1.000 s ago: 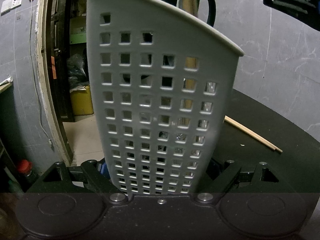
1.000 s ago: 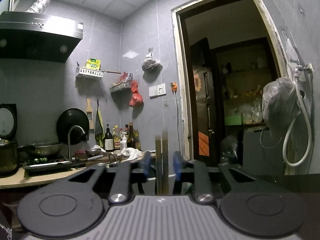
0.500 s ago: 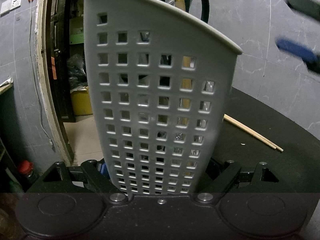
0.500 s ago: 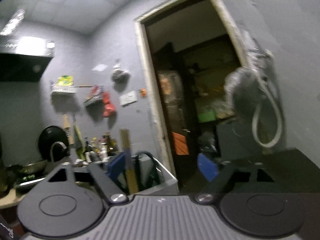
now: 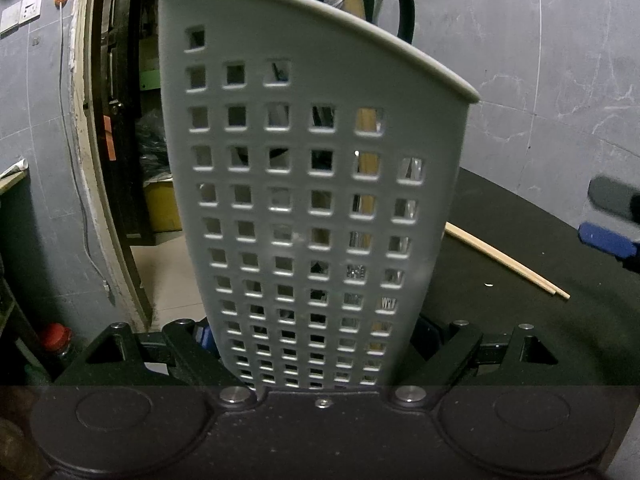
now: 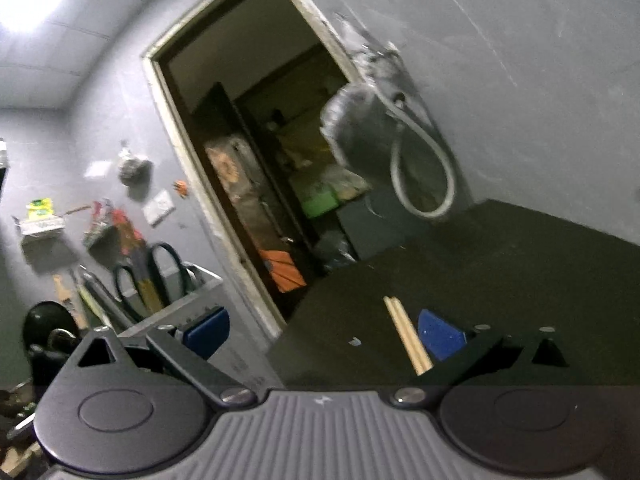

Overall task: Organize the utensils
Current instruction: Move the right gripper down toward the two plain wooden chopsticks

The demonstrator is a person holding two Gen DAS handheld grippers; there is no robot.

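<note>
Right gripper (image 6: 324, 334) spread wide, jaws just opened, chopsticks (image 6: 408, 338) seen lower centre between them, untouched, grey utensil holder (image 5: 316, 208) clamped by left gripper (image 5: 316, 344).

Open doorway (image 6: 256, 184), looped grey hose (image 6: 424, 176) on wall, red-capped bottle (image 5: 54, 338) by floor.

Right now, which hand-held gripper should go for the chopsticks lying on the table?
Right. The right hand-held gripper is open with the chopsticks between its pads. The left hand-held gripper is shut on the utensil holder.
</note>
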